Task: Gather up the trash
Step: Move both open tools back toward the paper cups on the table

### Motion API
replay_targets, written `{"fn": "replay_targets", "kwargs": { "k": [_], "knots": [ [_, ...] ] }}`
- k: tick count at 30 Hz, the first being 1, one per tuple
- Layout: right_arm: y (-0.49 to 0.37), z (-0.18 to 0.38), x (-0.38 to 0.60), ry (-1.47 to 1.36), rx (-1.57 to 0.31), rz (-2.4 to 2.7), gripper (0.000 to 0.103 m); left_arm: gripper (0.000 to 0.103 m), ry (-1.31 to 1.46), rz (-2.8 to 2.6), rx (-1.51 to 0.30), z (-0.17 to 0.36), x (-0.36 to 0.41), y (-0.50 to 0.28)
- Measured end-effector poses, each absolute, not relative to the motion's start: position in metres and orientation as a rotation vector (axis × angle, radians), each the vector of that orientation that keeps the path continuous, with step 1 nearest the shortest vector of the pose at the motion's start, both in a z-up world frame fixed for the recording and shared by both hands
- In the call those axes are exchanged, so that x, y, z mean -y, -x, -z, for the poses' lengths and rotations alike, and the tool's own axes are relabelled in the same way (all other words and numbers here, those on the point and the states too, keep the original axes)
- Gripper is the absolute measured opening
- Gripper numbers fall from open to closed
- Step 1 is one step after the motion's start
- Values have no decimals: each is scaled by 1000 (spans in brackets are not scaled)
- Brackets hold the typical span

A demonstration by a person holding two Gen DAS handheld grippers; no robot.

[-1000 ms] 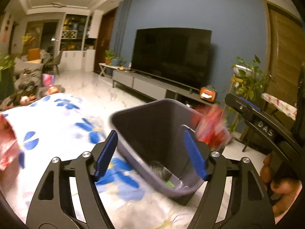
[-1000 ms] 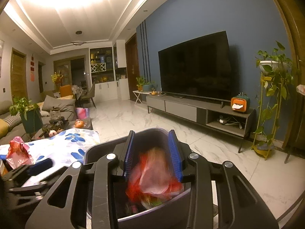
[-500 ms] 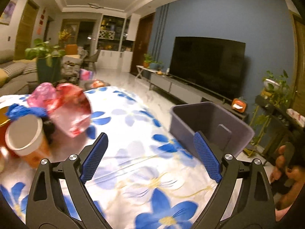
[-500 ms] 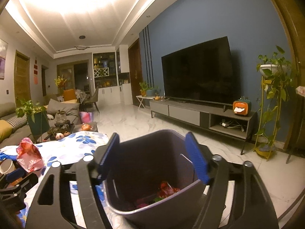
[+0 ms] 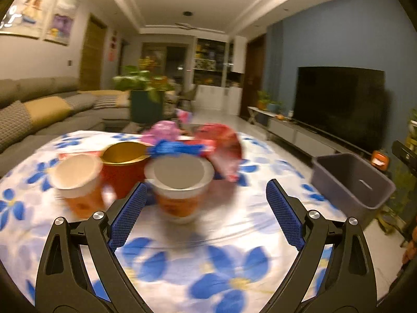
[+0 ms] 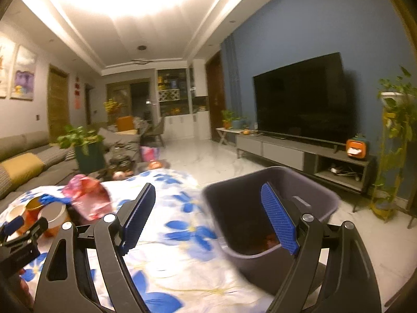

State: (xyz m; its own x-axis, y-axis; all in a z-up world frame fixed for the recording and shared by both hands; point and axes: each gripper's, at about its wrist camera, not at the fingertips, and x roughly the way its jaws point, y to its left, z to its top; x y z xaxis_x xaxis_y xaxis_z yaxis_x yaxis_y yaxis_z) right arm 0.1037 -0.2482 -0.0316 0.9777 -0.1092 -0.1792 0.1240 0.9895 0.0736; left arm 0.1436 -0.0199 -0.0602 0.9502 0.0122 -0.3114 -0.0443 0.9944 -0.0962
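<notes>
Reaching: left tool (image 5: 204, 212) hangs with its jaws spread wide and nothing between them, aimed at the near paper cup (image 5: 179, 186) at 12 o'clock of it.
Right tool: right tool (image 6: 208, 216) also stands wide apart and empty, beside the grey bin (image 6: 271, 224), whose rim sits at its 2 o'clock.
Trash left: near paper cup, a second paper cup (image 5: 77, 184) at its 9 o'clock, a red tub with gold lining (image 5: 122, 163) between and behind them, a blue wrapper (image 5: 172, 147) and a red foil bag (image 5: 225, 148) at 1 o'clock, all crowded together on the flowered counter (image 5: 208, 268).
Handling: the cup looks light and thin-walled, likely to buckle or tip if squeezed hard; I would pinch it across the body just under the rolled rim, gently. The foil bag is soft and crinkly, so any fold will do.
Left view only: the open mouths of the cups, apparently empty, though blur hides detail.
Right view only: something reddish already lying in the bin's bottom, and the left tool (image 6: 15, 230) near the cups from the side.
</notes>
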Motion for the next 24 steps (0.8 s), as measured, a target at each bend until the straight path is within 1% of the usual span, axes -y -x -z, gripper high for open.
{"fn": "replay_targets", "kwargs": {
  "k": [8,18,20,24],
  "knots": [
    [-113,41,187,-53,-213,-27,81,91,109,-162,-321,60,-43,-124],
    [-133,63,103,8,-280,-239,81,91,146,-229,-327,63,-90,-109],
    [-140,70,85,20,-298,-279,87,91,152,-232,-331,66,-97,-108],
    [-154,77,63,39,-316,-308,87,91,145,-246,-332,67,-103,-107]
  ]
}}
